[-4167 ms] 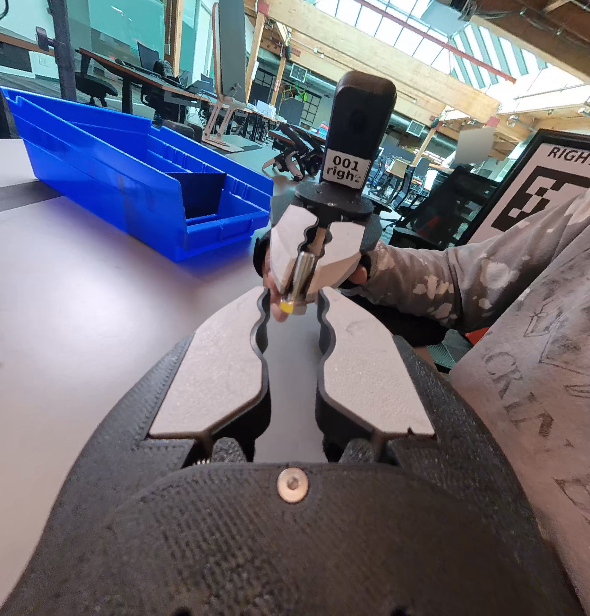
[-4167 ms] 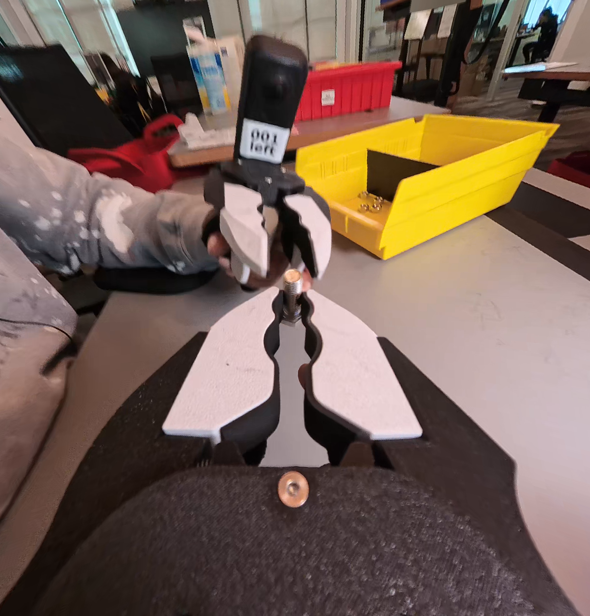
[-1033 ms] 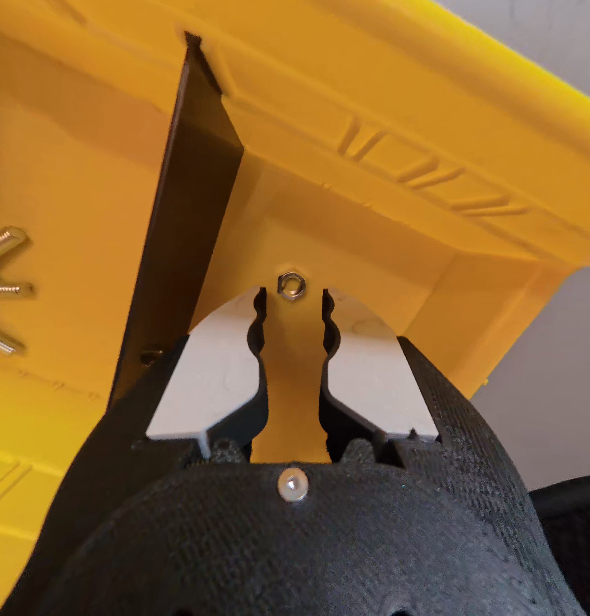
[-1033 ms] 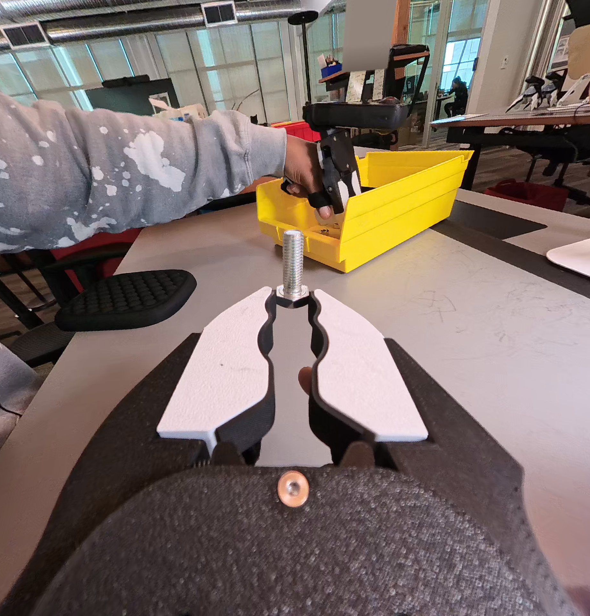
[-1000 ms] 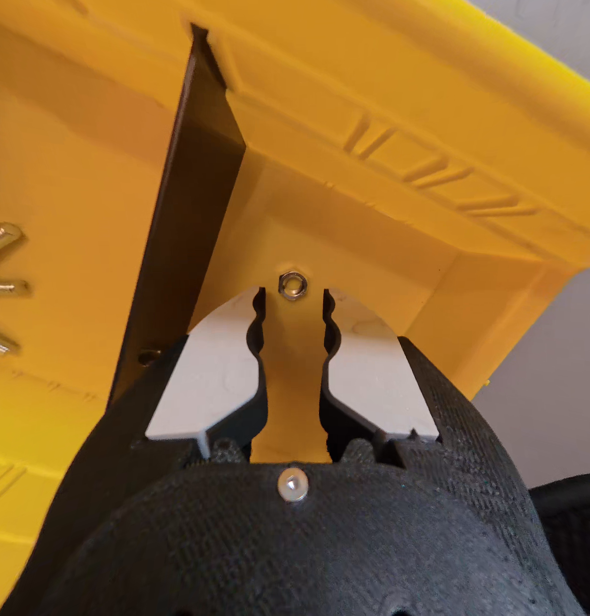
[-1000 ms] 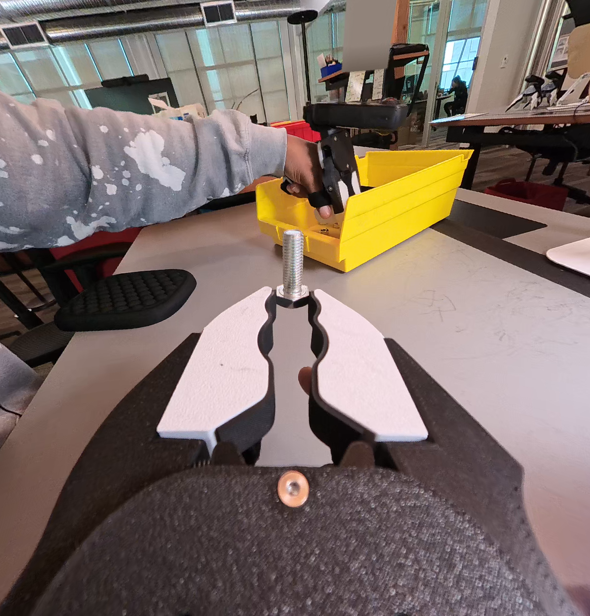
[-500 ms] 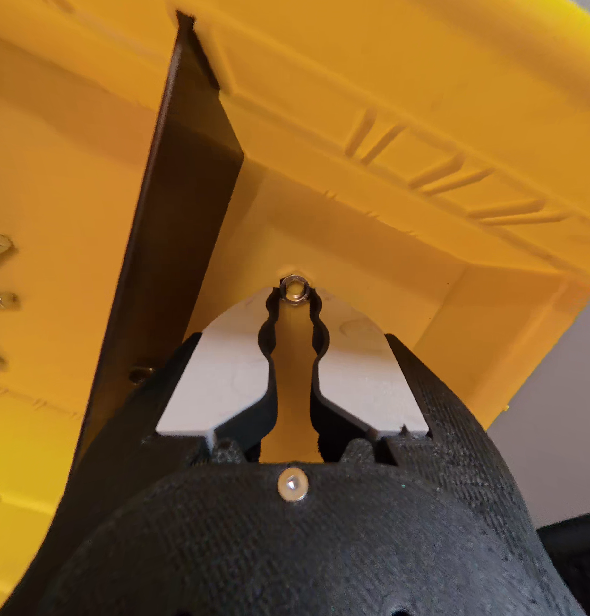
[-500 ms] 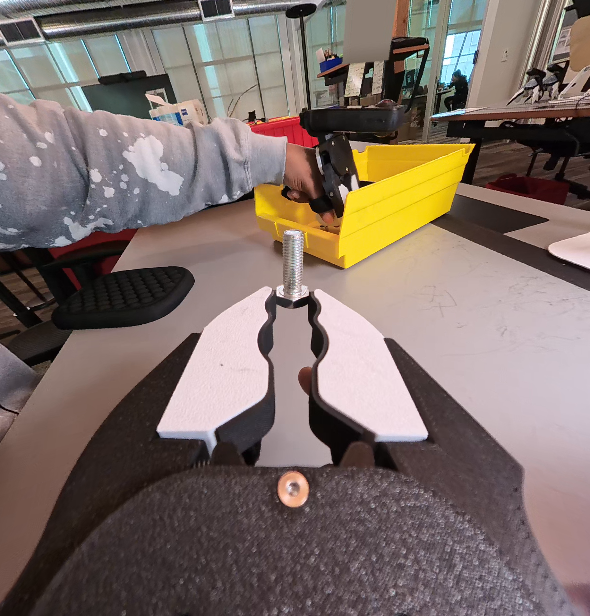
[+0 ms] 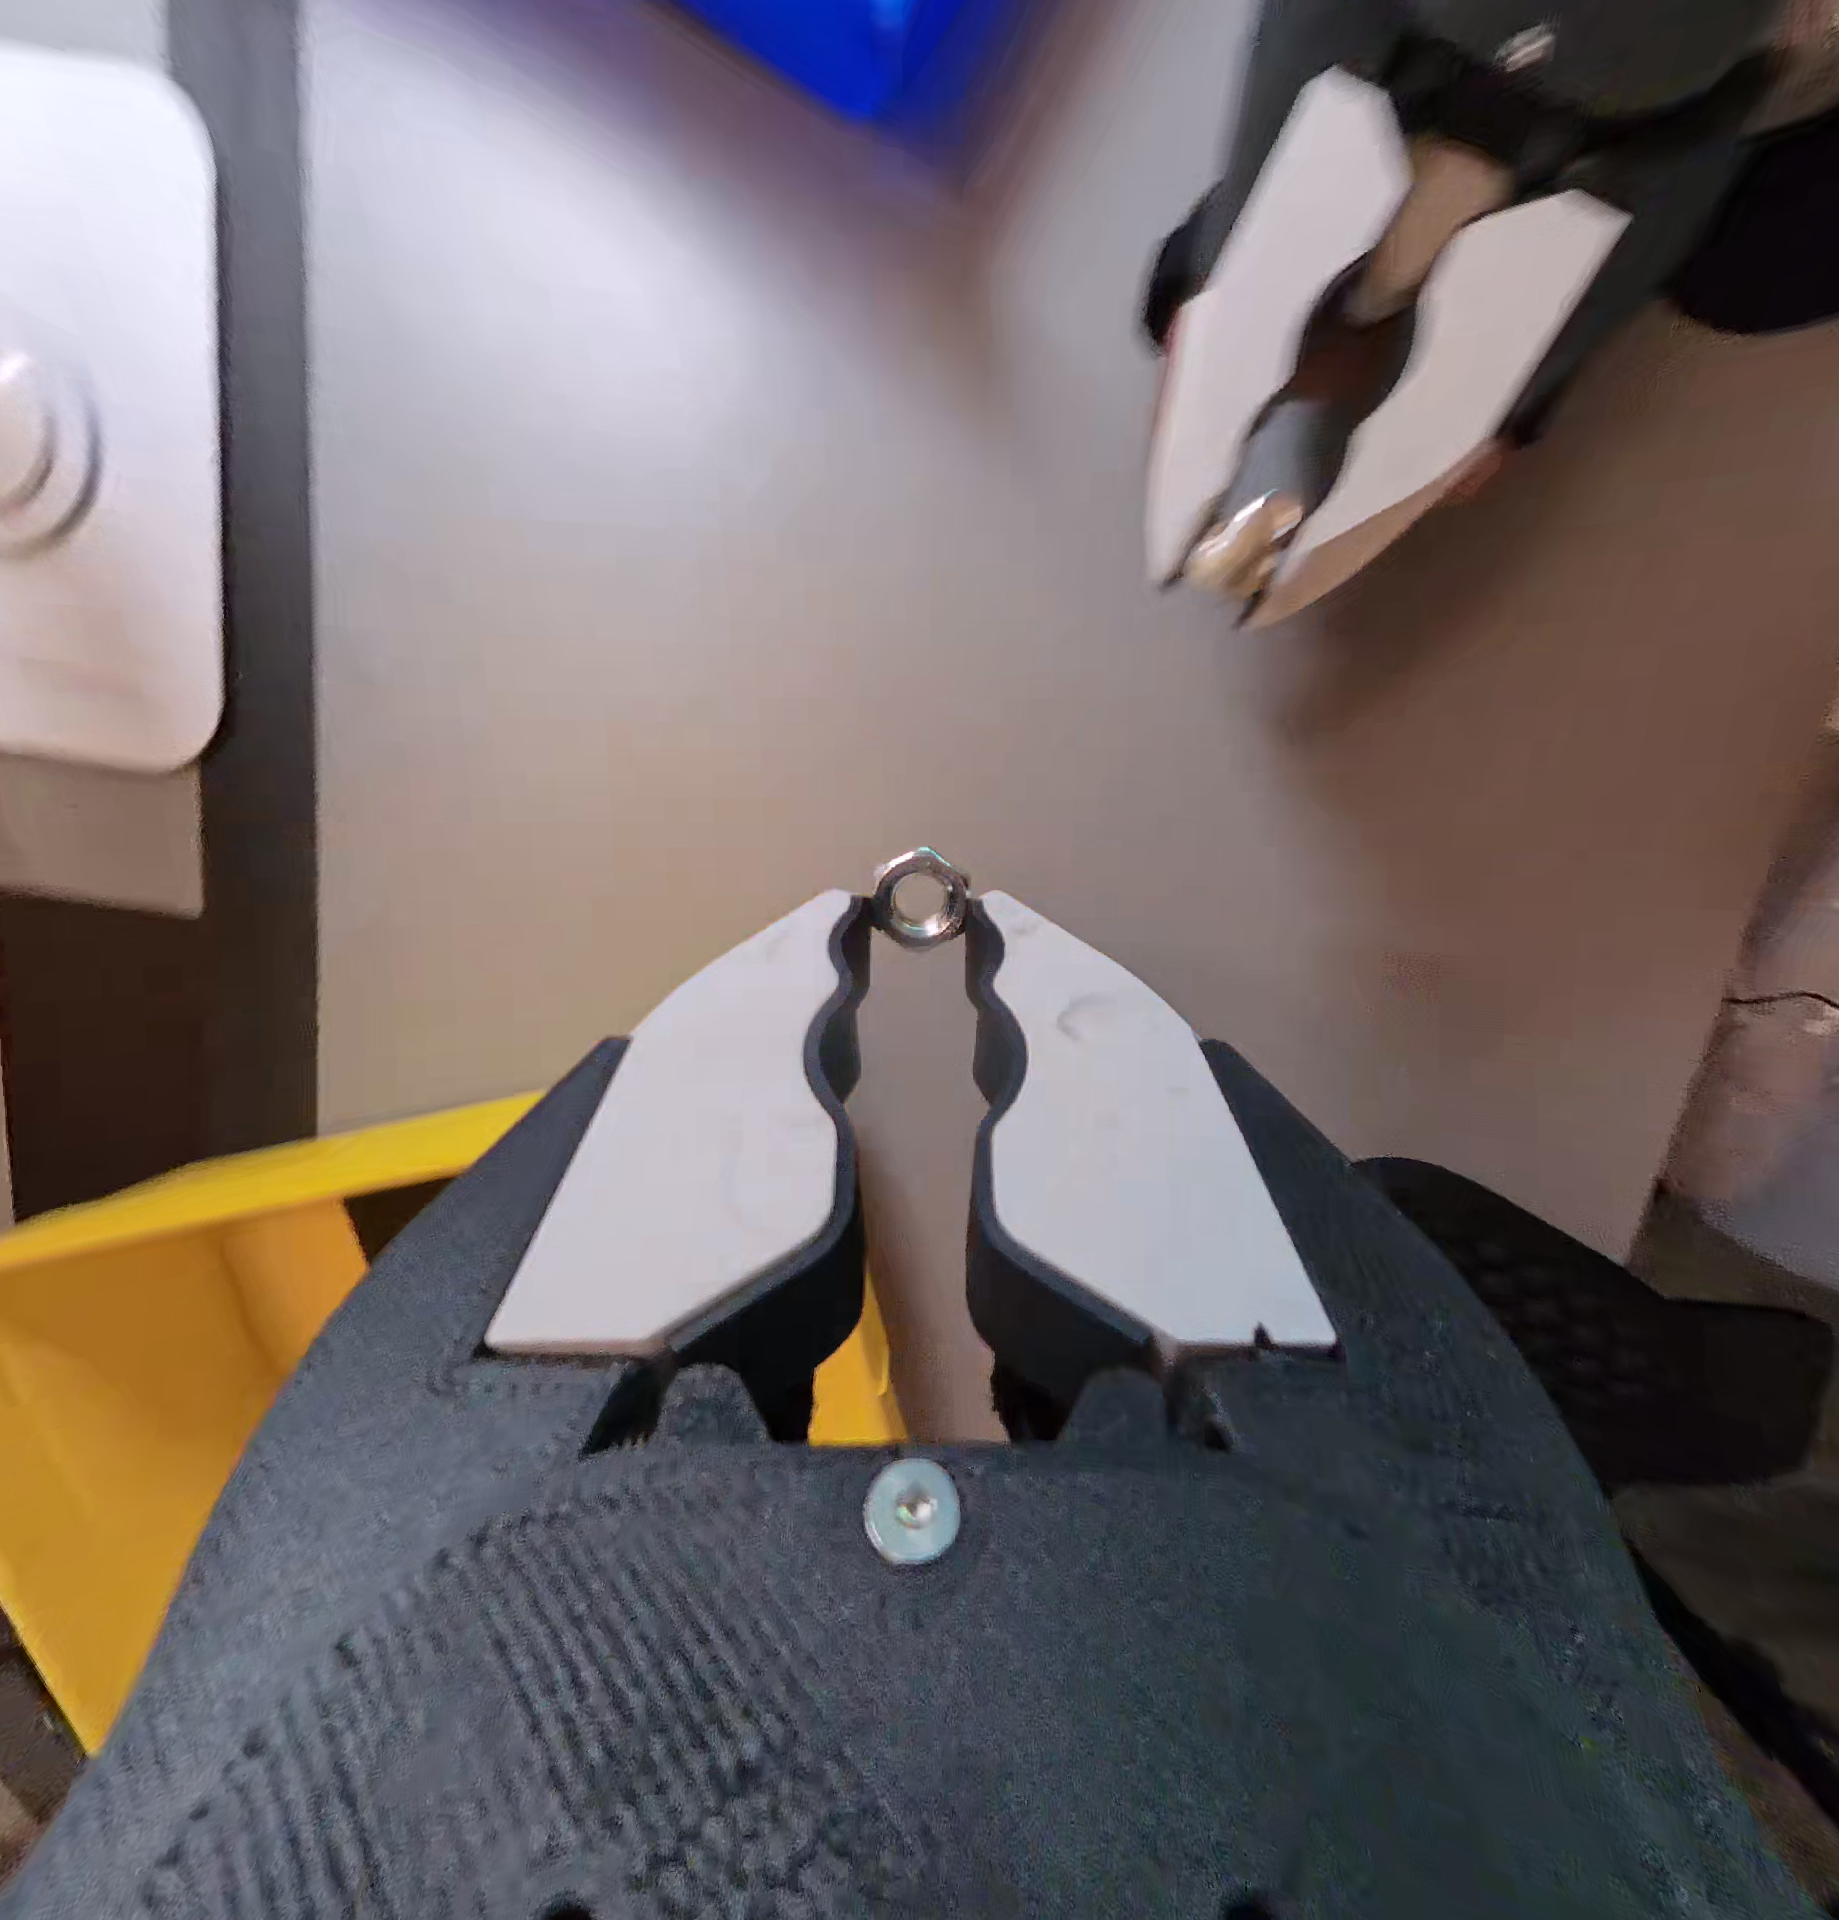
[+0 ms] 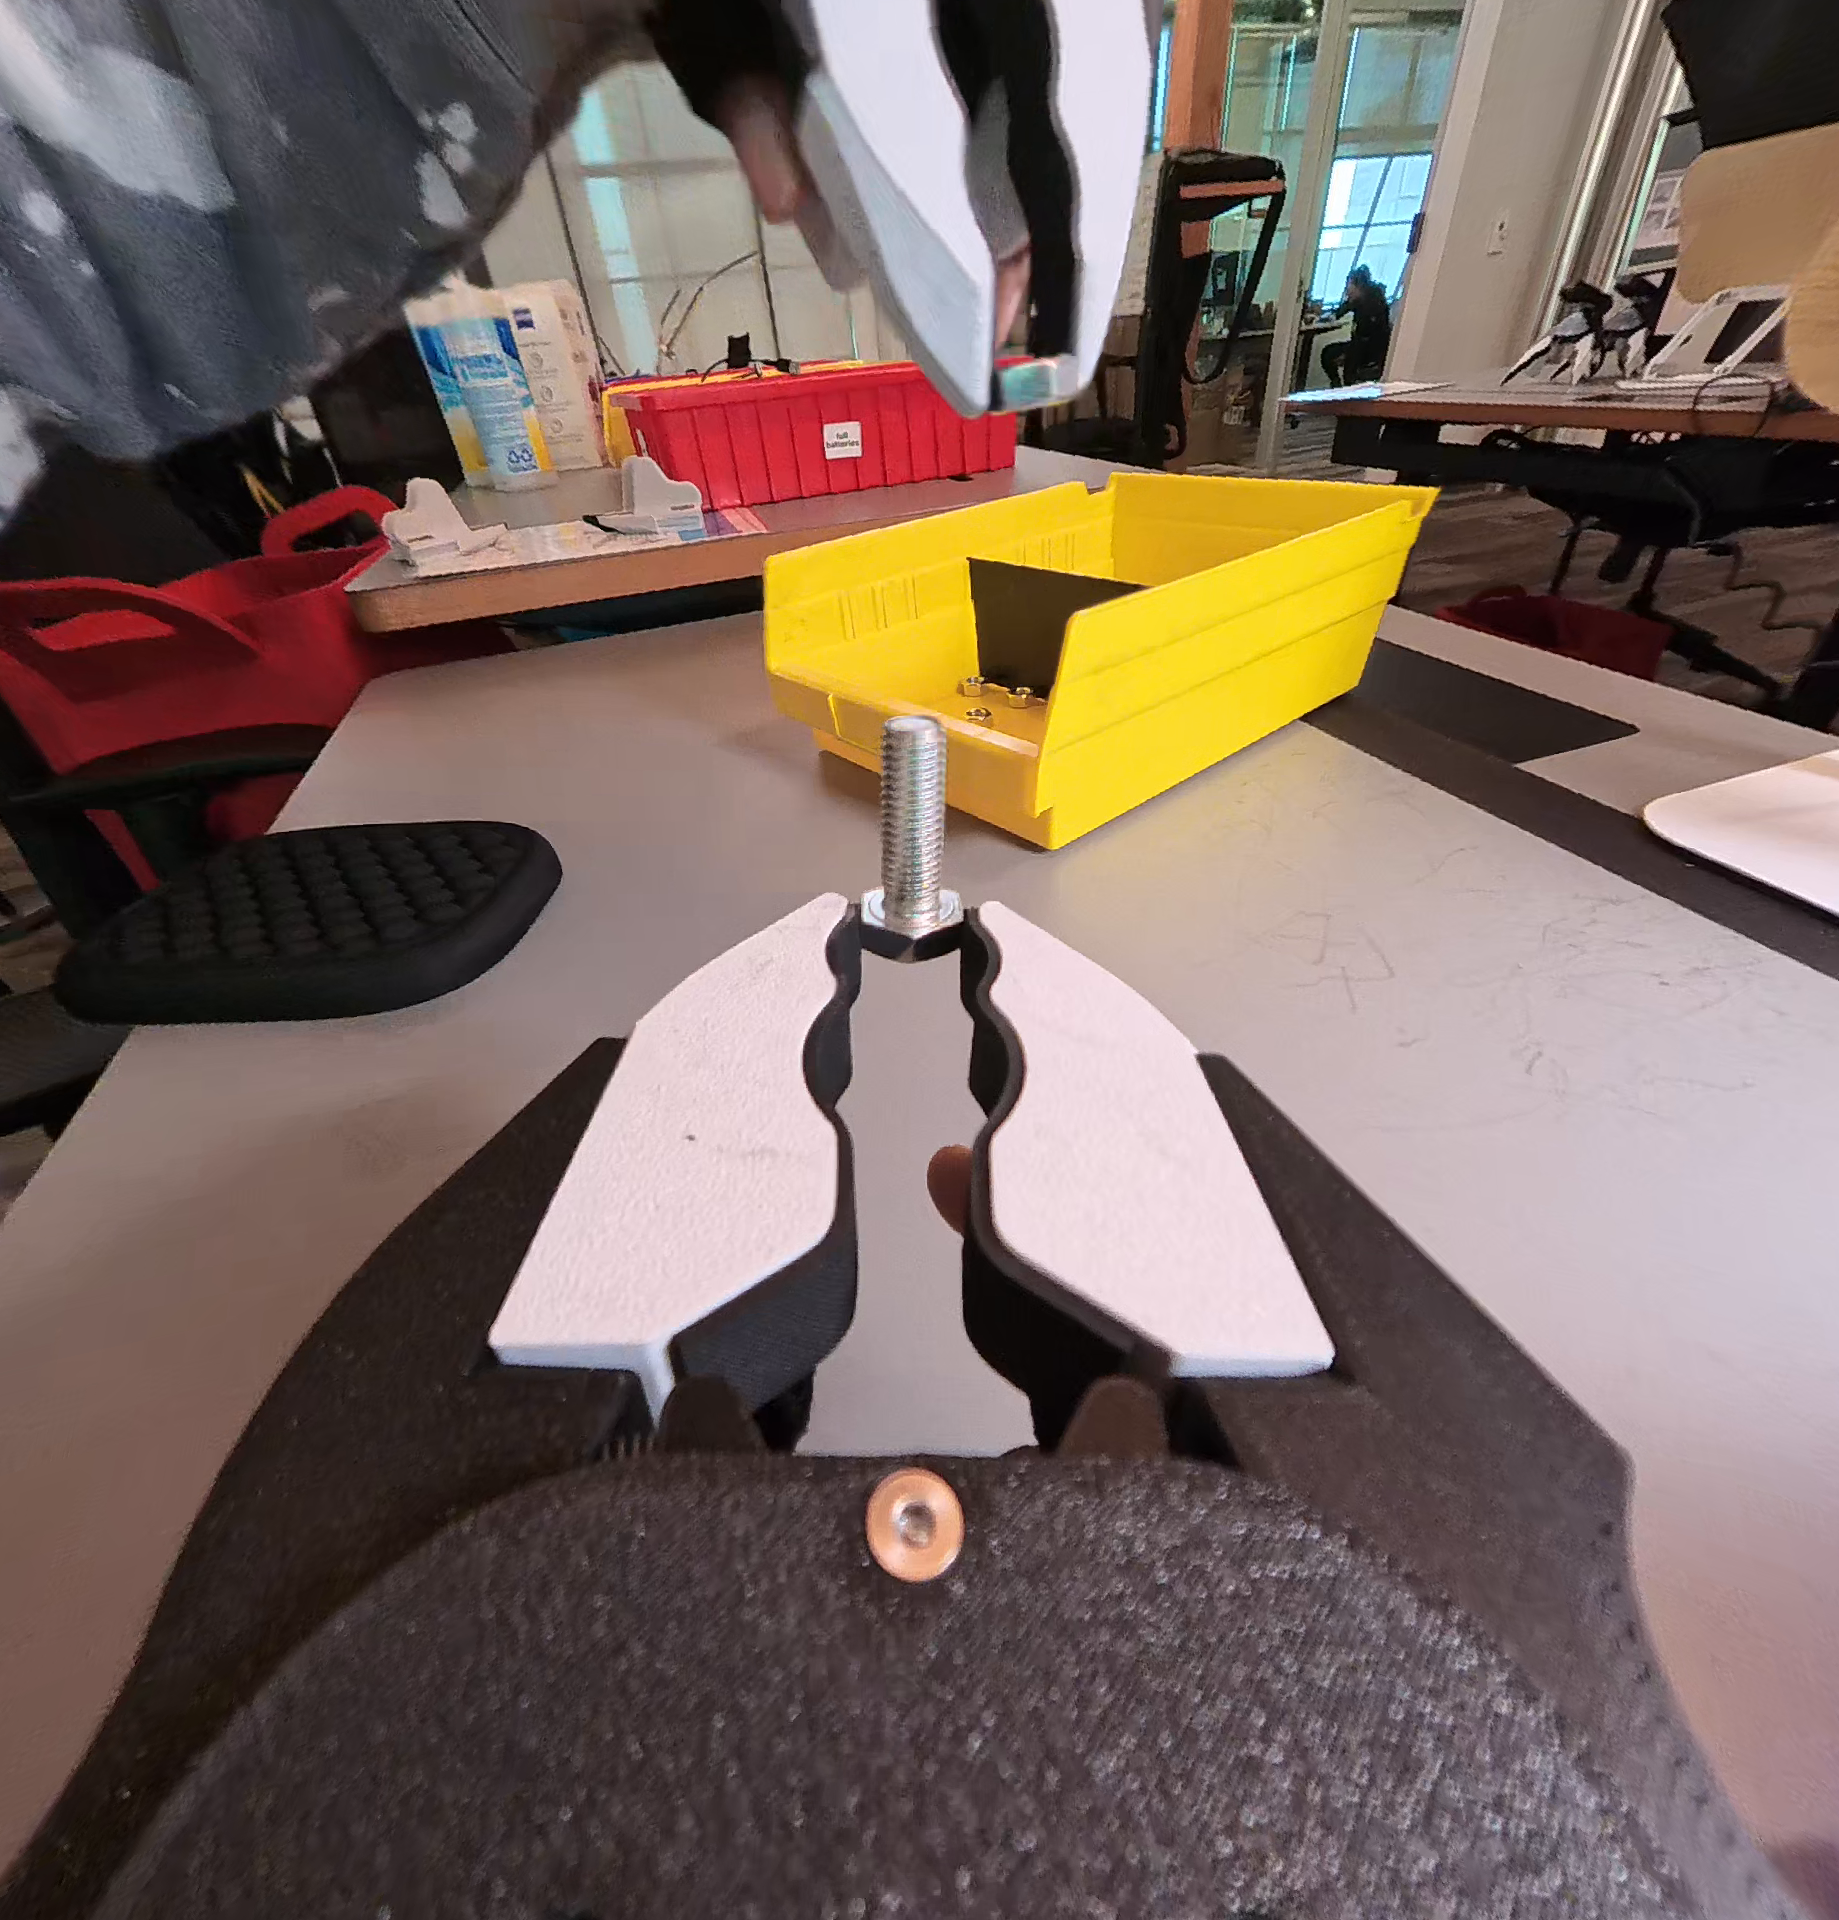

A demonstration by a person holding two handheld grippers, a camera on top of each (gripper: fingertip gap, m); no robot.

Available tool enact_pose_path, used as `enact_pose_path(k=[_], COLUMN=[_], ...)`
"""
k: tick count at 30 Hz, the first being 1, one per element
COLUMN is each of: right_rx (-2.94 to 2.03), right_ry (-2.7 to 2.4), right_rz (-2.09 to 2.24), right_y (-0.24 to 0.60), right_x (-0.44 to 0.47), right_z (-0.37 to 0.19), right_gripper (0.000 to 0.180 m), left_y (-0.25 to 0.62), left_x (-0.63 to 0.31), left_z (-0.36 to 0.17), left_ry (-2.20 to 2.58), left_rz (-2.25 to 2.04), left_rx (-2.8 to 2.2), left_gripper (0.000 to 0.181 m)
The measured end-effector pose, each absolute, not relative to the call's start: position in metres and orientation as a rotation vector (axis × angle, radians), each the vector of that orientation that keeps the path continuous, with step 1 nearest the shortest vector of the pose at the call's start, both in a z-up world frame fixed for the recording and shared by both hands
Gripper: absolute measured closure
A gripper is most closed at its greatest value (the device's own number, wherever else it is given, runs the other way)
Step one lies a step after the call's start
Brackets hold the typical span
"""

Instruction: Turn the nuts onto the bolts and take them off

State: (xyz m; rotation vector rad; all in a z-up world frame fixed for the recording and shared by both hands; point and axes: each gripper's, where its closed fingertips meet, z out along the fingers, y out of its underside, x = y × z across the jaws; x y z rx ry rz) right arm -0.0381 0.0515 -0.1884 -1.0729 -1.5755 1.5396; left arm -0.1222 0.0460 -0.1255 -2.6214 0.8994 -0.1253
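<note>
The left gripper (image 9: 919,906) pinches a small nut (image 9: 920,912) between its very fingertips, held in the air above the grey table (image 9: 634,520). The right gripper (image 10: 911,925) clamps the hex head of a bolt (image 10: 913,821) at its tips, threaded shank upright. Beyond it, the yellow bin (image 10: 1206,665) sits toward the table's far edge, a few nuts in its near compartment.
</note>
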Motion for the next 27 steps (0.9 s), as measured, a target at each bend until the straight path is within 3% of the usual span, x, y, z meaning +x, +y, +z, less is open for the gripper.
enact_pose_path(k=[1,8,27], right_rx=[-1.066,-1.028,-0.982], right_ry=[-1.571,-1.56,-1.556], right_rz=[1.528,1.487,1.472], right_y=[0.05,0.046,0.041], right_x=[-0.038,-0.035,-0.035], right_z=[-0.187,-0.18,-0.178], right_gripper=[0.162,0.162,0.162], left_y=[0.046,0.047,0.044], left_x=[-0.103,-0.028,-0.022], left_z=[-0.123,-0.136,-0.147], left_ry=[0.963,1.182,1.156], left_rz=[-0.152,-0.236,-0.276], left_rx=[-2.612,-2.565,-2.58], left_gripper=[0.162,0.162,0.162])
